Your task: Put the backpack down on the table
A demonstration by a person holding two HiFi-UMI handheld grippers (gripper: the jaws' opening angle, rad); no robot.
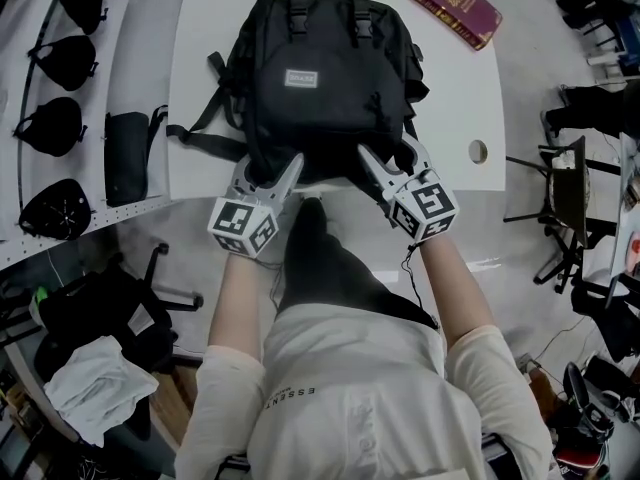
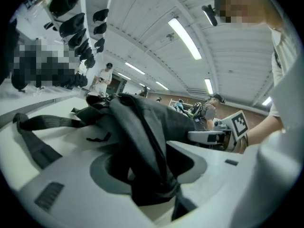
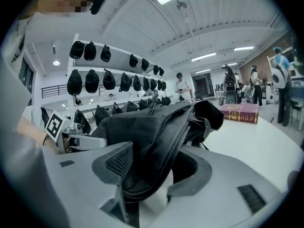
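Backpack (image 1: 320,78) sits flat on the table (image 1: 200,48), long axis running away from both grippers. Left gripper (image 1: 270,170) and right gripper (image 1: 390,154) are at its near edge, jaws released, with fabric loose between them. Looks like backing straight out is next.

Black backpack (image 1: 325,88) is lying flat, front up, at the white table's (image 1: 450,98) near edge, straps (image 1: 205,138) trailing left.

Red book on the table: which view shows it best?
Head view: the red book lies cover up at the table's far right corner. Right gripper view shows only its side edge. Left gripper view doesn't show it.
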